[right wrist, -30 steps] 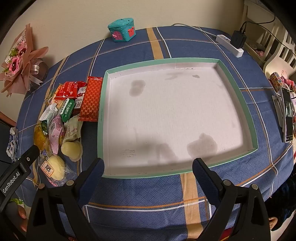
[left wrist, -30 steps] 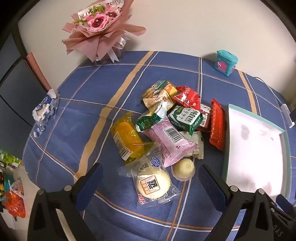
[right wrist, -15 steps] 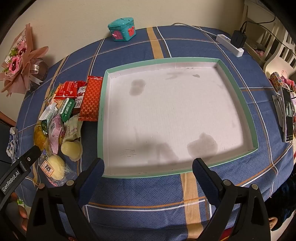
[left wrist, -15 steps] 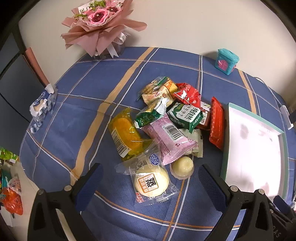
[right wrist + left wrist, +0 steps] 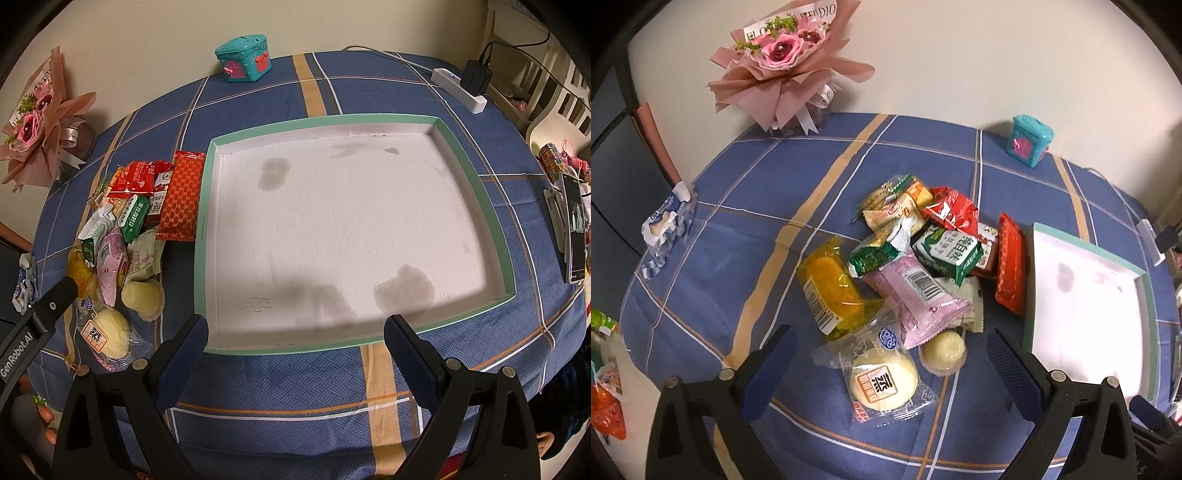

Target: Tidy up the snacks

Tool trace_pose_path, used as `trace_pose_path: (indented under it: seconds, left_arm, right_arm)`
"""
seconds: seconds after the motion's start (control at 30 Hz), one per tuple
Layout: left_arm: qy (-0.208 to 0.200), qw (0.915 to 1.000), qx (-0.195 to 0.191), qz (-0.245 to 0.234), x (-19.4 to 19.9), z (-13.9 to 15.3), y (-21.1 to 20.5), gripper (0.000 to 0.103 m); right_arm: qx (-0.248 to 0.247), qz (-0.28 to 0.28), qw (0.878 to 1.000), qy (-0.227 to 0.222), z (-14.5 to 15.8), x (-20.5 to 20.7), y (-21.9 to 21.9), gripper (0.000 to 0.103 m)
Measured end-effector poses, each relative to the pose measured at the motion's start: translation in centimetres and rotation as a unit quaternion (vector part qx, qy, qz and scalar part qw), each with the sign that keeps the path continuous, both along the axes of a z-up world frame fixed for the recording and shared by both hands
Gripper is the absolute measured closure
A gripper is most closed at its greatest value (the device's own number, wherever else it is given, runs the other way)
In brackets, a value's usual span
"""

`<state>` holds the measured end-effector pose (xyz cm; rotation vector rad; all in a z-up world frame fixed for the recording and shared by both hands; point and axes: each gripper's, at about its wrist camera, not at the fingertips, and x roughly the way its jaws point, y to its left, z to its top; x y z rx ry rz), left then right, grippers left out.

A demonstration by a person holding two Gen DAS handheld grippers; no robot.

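Note:
A pile of wrapped snacks lies on the blue checked tablecloth: a bun in clear wrap [image 5: 882, 382], a pale jelly cup [image 5: 943, 352], a pink packet [image 5: 919, 291], a yellow packet [image 5: 831, 291], a green milk carton [image 5: 947, 253] and a red packet [image 5: 1010, 269]. A shallow white tray with a teal rim [image 5: 476, 184] sits right of the pile and holds nothing. My left gripper [image 5: 890, 363] is open, above the bun. My right gripper [image 5: 295, 345] is open at the tray's near edge. The bun [image 5: 107, 334] and red packet [image 5: 181, 197] also show in the right wrist view.
A pink bouquet [image 5: 783, 70] and a teal toy house [image 5: 1030, 140] stand along the wall. A tissue pack [image 5: 666, 223] lies at the left table edge. A power strip [image 5: 460, 88] and a phone on a stand [image 5: 574, 225] are at the right.
My left gripper has moved forward and lower toward the snack pile, so the bun now lies between its fingers. My right gripper has not moved.

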<state>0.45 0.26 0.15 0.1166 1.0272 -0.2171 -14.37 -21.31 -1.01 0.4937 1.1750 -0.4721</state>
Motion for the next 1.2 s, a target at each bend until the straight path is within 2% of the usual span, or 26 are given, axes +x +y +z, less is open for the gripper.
trace_pose_path:
  seconds: [0.3,0.47,0.93,1.2]
  left_arm:
    - [0.001,0.9997,-0.025,0.001,0.2,0.3,0.5,0.0]
    - [0.007,0.9998,-0.014,0.01,0.3,0.1,0.7,0.0]
    - [0.026,0.9992,-0.018,0.026,0.7,-0.5,1.7,0.0]
    - [0.053,0.997,-0.021,0.053,1.4,-1.4,3.0,0.0]
  right_arm:
    - [0.0,0.001,1.0,0.0,0.0,0.1,0.0,0.007]
    - [0.0,0.0,1.0,0.001,-0.1,0.1,0.0,0.007]
    - [0.0,0.002,1.0,0.001,-0.1,0.3,0.0,0.007]
    - [0.001,0.009,1.0,0.003,-0.3,0.5,0.8,0.007]
